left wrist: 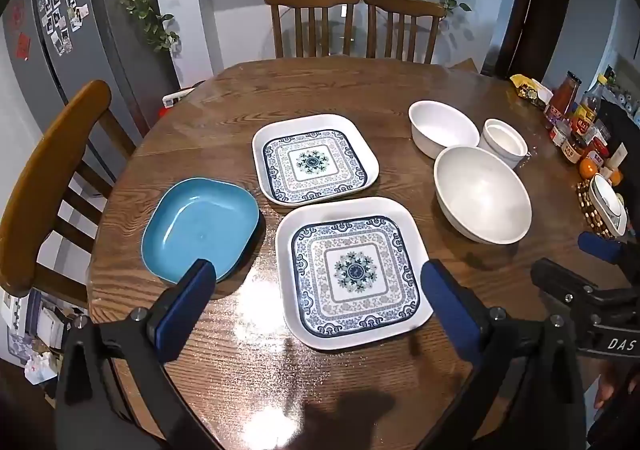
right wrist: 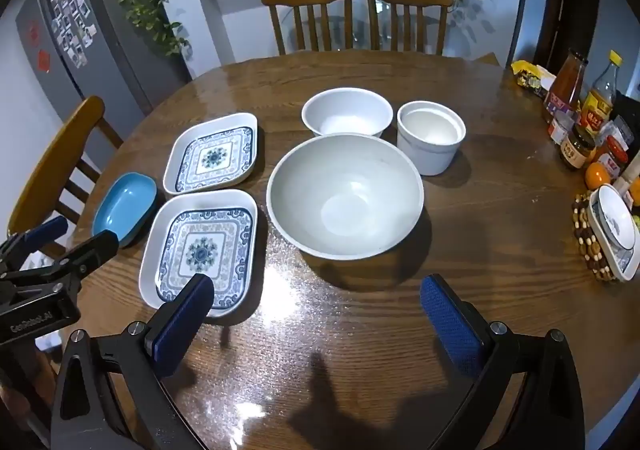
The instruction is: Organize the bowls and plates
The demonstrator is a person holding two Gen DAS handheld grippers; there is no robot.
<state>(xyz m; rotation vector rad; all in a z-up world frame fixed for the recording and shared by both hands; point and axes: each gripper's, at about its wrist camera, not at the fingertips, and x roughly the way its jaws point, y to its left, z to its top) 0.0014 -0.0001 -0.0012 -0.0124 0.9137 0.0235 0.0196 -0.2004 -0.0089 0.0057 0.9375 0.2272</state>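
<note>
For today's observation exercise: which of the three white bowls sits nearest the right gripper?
The large wide bowl; the smaller bowl and straight-sided ramekin stand behind it.

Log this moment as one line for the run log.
stage: not started | left gripper: open, over near patterned plate | right gripper: open, before large bowl | nothing stacked
</note>
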